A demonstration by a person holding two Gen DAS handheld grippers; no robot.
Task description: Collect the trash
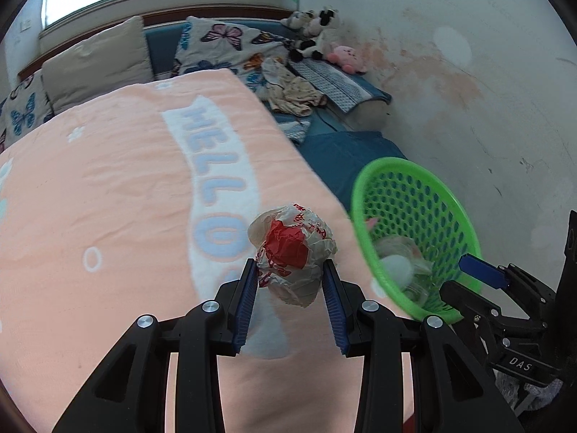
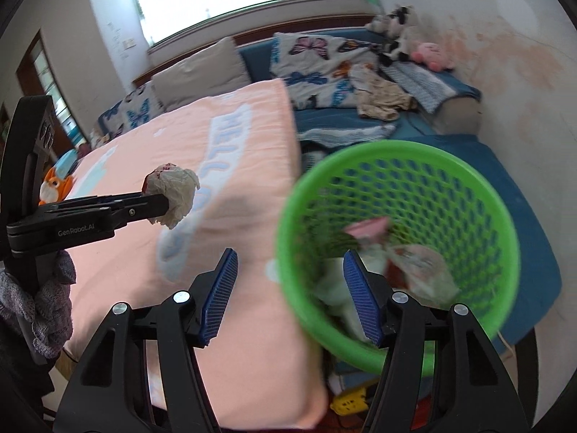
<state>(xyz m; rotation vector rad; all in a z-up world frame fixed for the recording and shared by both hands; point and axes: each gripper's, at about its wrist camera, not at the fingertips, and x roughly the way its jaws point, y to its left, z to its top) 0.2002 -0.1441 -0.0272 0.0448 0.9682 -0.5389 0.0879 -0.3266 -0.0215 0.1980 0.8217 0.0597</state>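
1. The pink blanket in the frame's centre read "HELLO"; the grippers carried "DAS" and "GenRobot.AI".
2. The left gripper was clamped on a crumpled wrapper, bottom centre.
3. The right gripper stood apart across the green basket rim, lower right, with trash inside.

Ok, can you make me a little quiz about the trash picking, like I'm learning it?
1. True or false: the left tool is squeezing the crumpled wrapper.
2. What colour is the basket?
A. blue
B. green
C. pink
3. Fill in: the right tool is ____ around the basket's near rim.

Key:
1. true
2. B
3. open
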